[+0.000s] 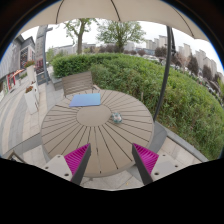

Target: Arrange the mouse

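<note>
A round slatted wooden table (85,135) stands just ahead of my gripper (111,160). A small grey mouse (116,118) lies on its right half, beyond the fingers. A light blue mouse mat (86,100) lies at the table's far side, left of the mouse. My two fingers with magenta pads (76,157) are spread wide apart near the table's near edge, with nothing between them.
A wooden chair (78,82) stands behind the table. A parasol pole (163,75) rises at the right. A green hedge (180,95) runs behind and to the right. A paved walkway (20,110) with more furniture lies at the left.
</note>
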`<state>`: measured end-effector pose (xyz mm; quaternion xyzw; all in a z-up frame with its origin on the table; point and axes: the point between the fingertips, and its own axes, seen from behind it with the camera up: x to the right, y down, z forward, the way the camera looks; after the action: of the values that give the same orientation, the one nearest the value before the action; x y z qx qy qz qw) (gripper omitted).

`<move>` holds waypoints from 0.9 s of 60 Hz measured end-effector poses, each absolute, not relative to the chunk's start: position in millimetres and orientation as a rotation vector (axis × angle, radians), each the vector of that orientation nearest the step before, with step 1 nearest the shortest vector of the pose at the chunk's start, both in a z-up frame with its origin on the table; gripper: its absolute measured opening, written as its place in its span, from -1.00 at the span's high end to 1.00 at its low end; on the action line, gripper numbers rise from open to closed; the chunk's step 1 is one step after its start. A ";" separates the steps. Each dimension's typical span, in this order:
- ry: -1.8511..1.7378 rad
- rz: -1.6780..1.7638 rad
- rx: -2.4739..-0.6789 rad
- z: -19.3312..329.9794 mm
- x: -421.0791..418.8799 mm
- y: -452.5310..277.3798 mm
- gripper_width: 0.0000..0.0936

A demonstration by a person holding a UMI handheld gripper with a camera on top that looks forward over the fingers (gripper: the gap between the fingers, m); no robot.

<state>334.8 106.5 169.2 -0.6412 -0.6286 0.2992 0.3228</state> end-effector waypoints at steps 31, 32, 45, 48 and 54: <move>-1.574 0.884 -1.615 82.4 194.6 119.8 -0.81; -1.576 0.878 -1.615 78.1 189.1 120.8 -0.81; -1.561 0.890 -1.646 36.8 124.3 135.0 -0.82; -1.560 0.888 -1.654 28.5 107.8 138.4 -0.81; -1.568 0.891 -1.661 16.9 78.7 145.3 -0.81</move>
<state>78.7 145.3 16.9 -0.6375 -0.6020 0.3419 0.3380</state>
